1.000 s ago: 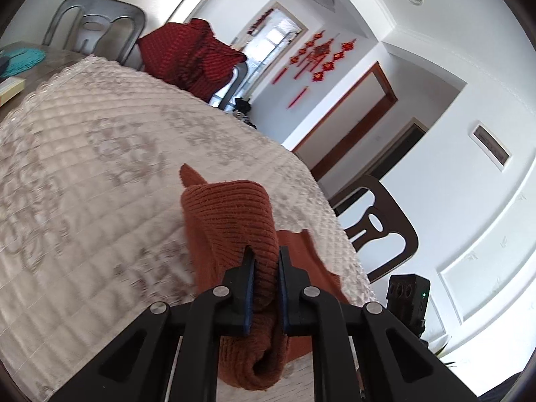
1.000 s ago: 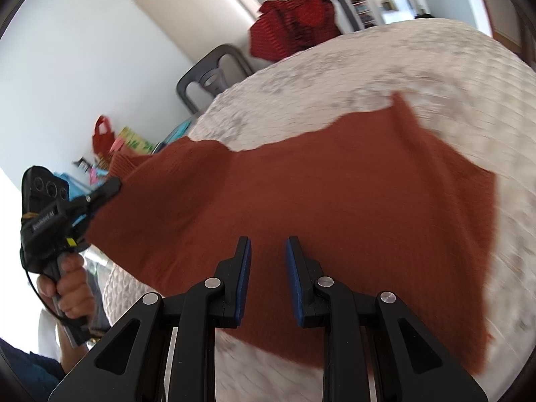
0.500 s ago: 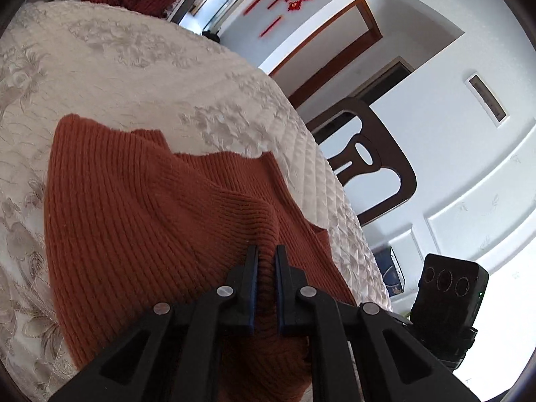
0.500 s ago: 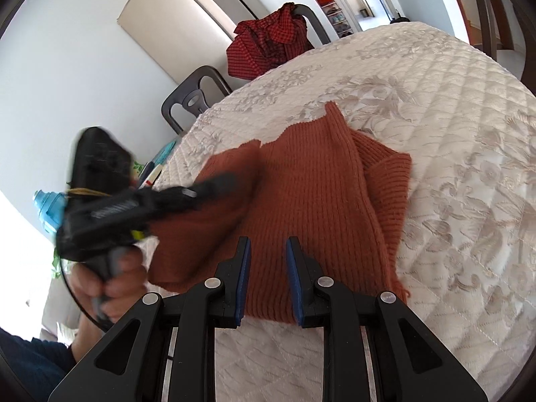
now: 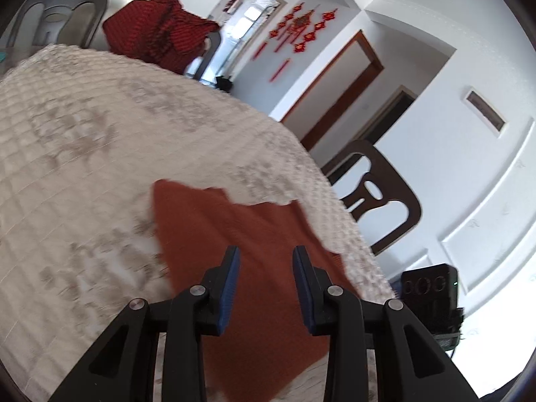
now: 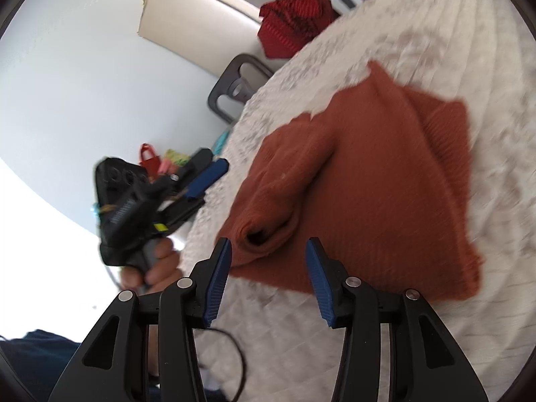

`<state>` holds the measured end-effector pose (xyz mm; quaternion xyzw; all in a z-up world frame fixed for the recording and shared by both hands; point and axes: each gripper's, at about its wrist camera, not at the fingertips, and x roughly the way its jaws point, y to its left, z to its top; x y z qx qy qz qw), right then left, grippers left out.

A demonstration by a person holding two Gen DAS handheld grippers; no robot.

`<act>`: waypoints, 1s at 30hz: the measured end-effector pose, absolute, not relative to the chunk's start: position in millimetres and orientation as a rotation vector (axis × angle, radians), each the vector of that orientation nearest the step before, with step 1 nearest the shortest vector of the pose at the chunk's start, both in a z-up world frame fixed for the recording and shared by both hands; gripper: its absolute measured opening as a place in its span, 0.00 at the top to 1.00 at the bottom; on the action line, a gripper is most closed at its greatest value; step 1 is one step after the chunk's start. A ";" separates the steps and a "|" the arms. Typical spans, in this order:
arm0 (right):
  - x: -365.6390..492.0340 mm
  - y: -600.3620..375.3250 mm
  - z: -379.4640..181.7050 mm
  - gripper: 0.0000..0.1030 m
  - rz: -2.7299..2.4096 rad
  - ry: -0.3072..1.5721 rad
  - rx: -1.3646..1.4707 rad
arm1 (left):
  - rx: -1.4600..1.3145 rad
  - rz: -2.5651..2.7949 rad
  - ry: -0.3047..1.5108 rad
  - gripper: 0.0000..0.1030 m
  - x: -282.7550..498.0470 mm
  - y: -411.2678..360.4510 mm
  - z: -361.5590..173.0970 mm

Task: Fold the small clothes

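Observation:
A rust-orange knitted sweater [image 6: 368,174] lies on the white quilted table cover [image 6: 418,33], with one sleeve folded across its body and the cuff near me. It also shows in the left wrist view [image 5: 241,234]. My left gripper [image 5: 266,284] is open and empty, just above the sweater's near part. In the right wrist view the left gripper [image 6: 197,181] is held off the table's left edge. My right gripper [image 6: 268,278] is open and empty, above the sweater's near edge by the cuff.
A red checked garment [image 5: 157,43] hangs on a grey chair [image 5: 57,13] at the far side. A dark wooden chair [image 5: 378,197] stands at the table's right edge. Small coloured items [image 6: 157,160] lie beyond the left edge.
My left gripper let go of the sleeve, opened and drew back toward the left edge. The sleeve now lies folded over the sweater. My right gripper opened wider.

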<state>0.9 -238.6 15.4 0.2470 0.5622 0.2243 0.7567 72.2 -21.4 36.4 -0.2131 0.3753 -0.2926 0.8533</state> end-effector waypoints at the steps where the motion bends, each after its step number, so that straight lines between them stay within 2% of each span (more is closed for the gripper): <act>1: 0.2 -237.8 13.8 0.54 0.503 1.236 0.550 | -0.446 -0.600 0.798 0.66 72.1 -19.0 30.8; 5: 2.9 -228.2 9.6 0.54 0.541 1.266 0.559 | -0.450 -0.572 0.817 0.66 67.7 -14.3 12.1; 18: 39.4 -219.1 -4.1 0.55 0.433 1.300 0.647 | -0.404 -0.572 0.794 0.66 66.6 -16.6 5.9; 19: 40.2 -219.1 -4.4 0.57 0.419 1.297 0.655 | -0.399 -0.571 0.792 0.66 65.7 -17.1 6.5; 21: 40.1 -219.7 -3.6 0.78 0.380 1.290 0.632 | -0.389 -0.569 0.789 0.66 64.9 -18.7 8.5; 22: 40.0 -219.2 -3.0 0.81 0.361 1.287 0.605 | -0.384 -0.570 0.786 0.66 64.7 -19.9 10.0; 30: 44.2 -228.5 37.8 0.85 0.357 1.154 0.483 | -0.321 -0.637 0.744 0.66 67.5 -45.2 30.5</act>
